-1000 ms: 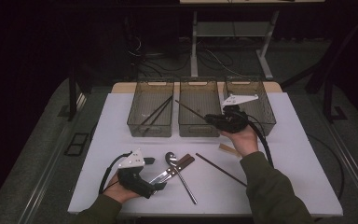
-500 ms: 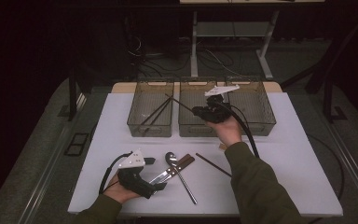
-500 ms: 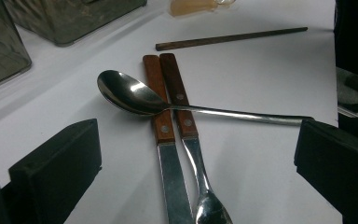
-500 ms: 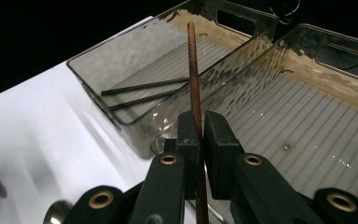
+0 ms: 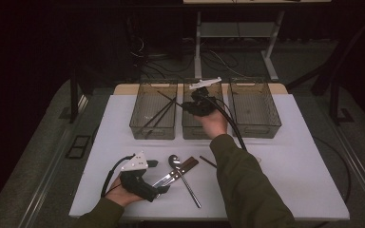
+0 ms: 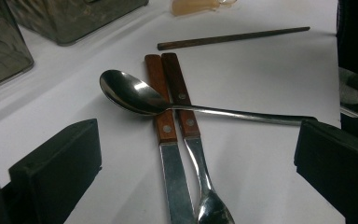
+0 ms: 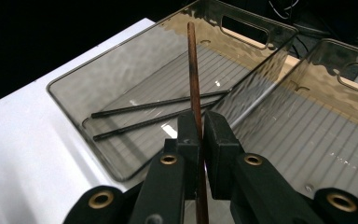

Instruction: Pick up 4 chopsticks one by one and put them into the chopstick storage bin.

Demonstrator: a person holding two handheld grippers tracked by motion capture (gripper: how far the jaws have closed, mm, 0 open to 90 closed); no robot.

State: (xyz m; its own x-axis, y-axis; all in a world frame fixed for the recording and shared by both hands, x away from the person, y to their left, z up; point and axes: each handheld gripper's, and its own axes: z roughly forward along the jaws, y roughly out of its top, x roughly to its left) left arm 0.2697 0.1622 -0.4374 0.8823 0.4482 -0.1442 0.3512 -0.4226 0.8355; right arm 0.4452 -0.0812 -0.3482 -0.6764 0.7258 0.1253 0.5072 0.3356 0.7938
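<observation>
Right tool point(image 7: 200, 140) clamped on a brown chopstick point(image 7: 193, 70) above the left bin point(image 7: 74, 100); lower its tip beside the two lying there, release level; left tool point(image 6: 191, 177) gapes empty over cutlery.

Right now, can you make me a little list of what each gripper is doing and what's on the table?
right gripper: shut on a brown chopstick, held above the left bin
left gripper: open, low over the table, holding nothing
left bin: two dark chopsticks inside
middle bin: nothing seen inside
right bin: looks empty
on the table: spoon lying across two wooden-handled utensils, one more chopstick beyond them
</observation>
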